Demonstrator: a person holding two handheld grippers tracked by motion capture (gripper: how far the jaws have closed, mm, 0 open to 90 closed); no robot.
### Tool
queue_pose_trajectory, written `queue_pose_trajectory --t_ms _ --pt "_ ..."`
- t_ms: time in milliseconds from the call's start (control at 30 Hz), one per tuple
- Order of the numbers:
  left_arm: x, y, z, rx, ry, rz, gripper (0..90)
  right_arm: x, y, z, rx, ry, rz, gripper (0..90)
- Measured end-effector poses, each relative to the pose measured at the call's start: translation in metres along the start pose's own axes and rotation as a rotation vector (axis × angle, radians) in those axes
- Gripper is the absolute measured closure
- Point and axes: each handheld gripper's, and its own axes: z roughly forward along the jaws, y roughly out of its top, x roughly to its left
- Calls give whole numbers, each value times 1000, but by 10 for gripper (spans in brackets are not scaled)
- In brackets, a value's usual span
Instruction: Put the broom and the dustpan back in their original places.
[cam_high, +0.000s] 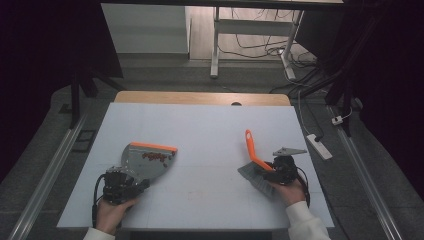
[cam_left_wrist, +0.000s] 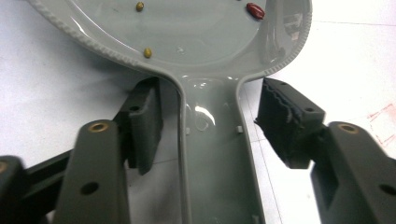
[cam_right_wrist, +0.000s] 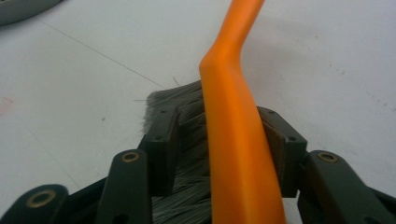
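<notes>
A: So where's the dustpan (cam_high: 147, 161)?

B: Left on the surface (cam_high: 200, 130), handle running straight between the left gripper (cam_left_wrist: 205, 123)'s spread jaws, untouched.

A: Right gripper (cam_right_wrist: 219, 140)?

B: Pinching the brush (cam_high: 256, 170), well apart rightward.

Dustpan (cam_high: 148, 160) on the table (cam_high: 200, 130) at left, beans (cam_high: 155, 157) in it; brush (cam_high: 256, 167) well apart at right.

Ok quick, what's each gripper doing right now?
Left gripper: open, jaws either side of the dustpan handle, gaps showing.
Right gripper: shut on the brush.
</notes>
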Motion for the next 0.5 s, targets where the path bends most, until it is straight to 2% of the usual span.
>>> queue_pose_trajectory --t_ms 100,233,367,500 --pt "1 0 -2 8 0 1 331 -3 0 2 14 -11 13 472" --pt "1 -3 -5 21 8 21 279 -5 0 4 19 -31 18 440" --pt "2 -2 -10 4 28 35 264 -5 0 5 31 -62 2 436" --pt "5 -2 -13 -2 31 34 261 -4 0 4 23 -62 -5 436"
